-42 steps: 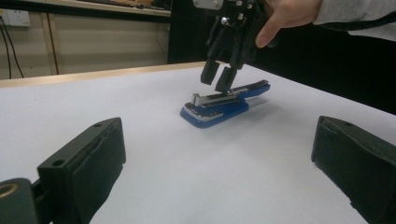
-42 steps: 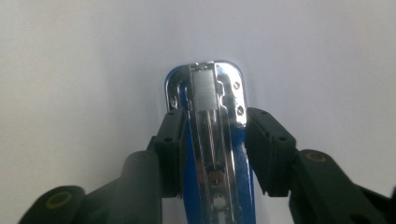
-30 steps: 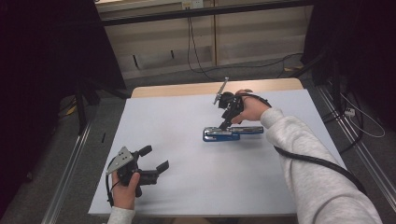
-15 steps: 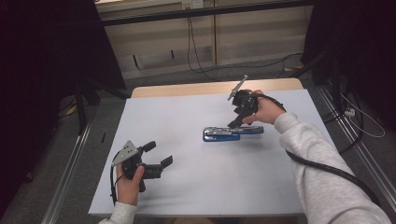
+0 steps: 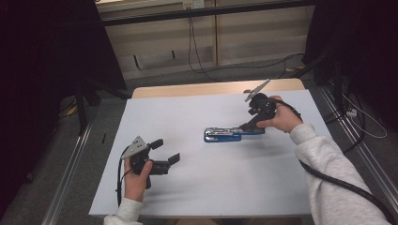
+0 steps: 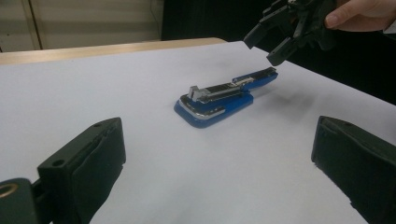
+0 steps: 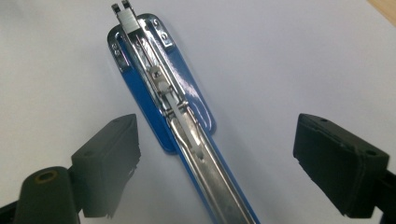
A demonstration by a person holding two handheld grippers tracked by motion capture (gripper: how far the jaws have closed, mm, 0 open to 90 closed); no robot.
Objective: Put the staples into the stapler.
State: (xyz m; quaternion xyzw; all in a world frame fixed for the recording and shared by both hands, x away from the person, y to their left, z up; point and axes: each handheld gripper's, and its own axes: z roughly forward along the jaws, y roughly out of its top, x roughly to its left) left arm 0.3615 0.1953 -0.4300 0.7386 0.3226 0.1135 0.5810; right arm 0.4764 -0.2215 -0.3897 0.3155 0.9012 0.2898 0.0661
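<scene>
The stapler [image 5: 231,134] is bright blue with silver metal, lying on a white table [image 5: 197,187]; both grippers are black, the sleeves grey.

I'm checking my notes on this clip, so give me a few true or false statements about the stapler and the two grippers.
1. The blue stapler lies opened out flat on the white table. True.
2. The right gripper is clamped on the stapler. False: its jaws have just been opening and stand wide, pads off it.
3. The left gripper is open, apart from the stapler. True.
4. The stapler is red. False: blue with a silver metal rail.
</scene>
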